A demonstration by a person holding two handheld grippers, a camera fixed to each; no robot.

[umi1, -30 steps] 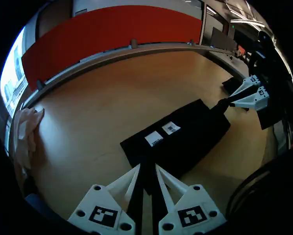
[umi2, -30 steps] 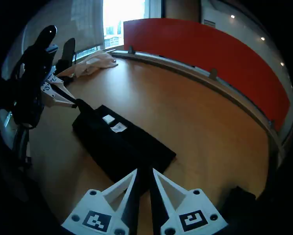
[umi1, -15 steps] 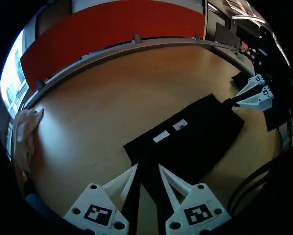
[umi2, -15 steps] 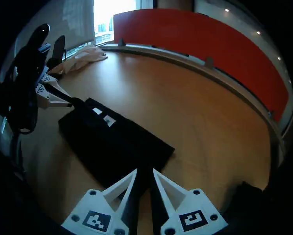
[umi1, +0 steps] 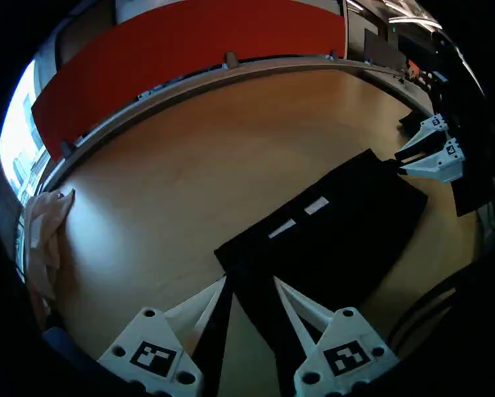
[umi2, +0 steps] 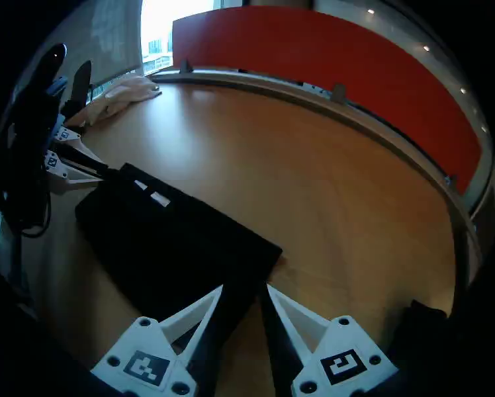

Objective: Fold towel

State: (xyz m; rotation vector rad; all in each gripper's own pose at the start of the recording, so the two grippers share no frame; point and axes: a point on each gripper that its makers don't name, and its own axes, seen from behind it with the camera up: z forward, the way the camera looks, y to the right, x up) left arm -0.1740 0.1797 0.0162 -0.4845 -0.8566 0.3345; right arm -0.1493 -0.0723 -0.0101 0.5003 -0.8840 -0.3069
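Both sets loosened since a second ago: my left tongs [umi1: 251, 286] and right tongs [umi2: 242, 291] sat spread around corners of the black towel [umi1: 340, 231], flat on the table [umi1: 181, 165]. Its white tags [umi1: 317, 205] were unreadable.

Bright daylight comes in from the far window [umi2: 158, 26] and makes a soft shine on the desk [umi2: 327, 178]. The black towel [umi2: 168, 245] is too dark to show folds. Lines bend near the edges.
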